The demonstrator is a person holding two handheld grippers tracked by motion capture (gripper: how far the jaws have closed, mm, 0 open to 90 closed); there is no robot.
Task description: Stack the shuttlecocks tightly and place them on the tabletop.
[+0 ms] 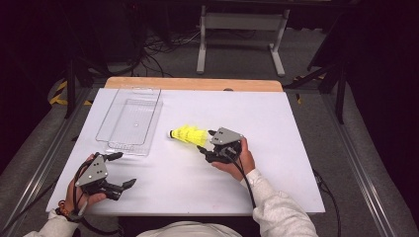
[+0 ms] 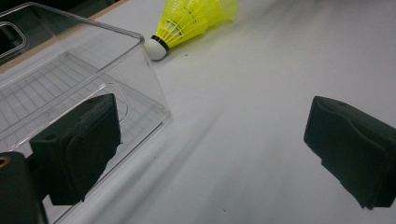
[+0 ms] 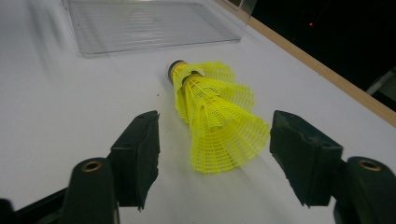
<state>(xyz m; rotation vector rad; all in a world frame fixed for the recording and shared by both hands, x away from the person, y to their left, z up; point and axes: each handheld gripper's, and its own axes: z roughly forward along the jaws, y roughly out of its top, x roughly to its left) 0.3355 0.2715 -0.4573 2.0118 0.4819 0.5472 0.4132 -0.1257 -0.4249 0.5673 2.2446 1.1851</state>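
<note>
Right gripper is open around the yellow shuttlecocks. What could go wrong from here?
1. The stacked yellow plastic shuttlecocks lie on their side, untouched between the pads of the right gripper; a nudge may roll them on the white table.
2. A grasp across the wide mesh skirt could crush it or pull the stack apart.
3. The clear plastic tray has raised walls; a low carry may clip its rim.

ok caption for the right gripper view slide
Open tongs flank the skirt of nested yellow shuttlecocks lying on the white table.
</note>
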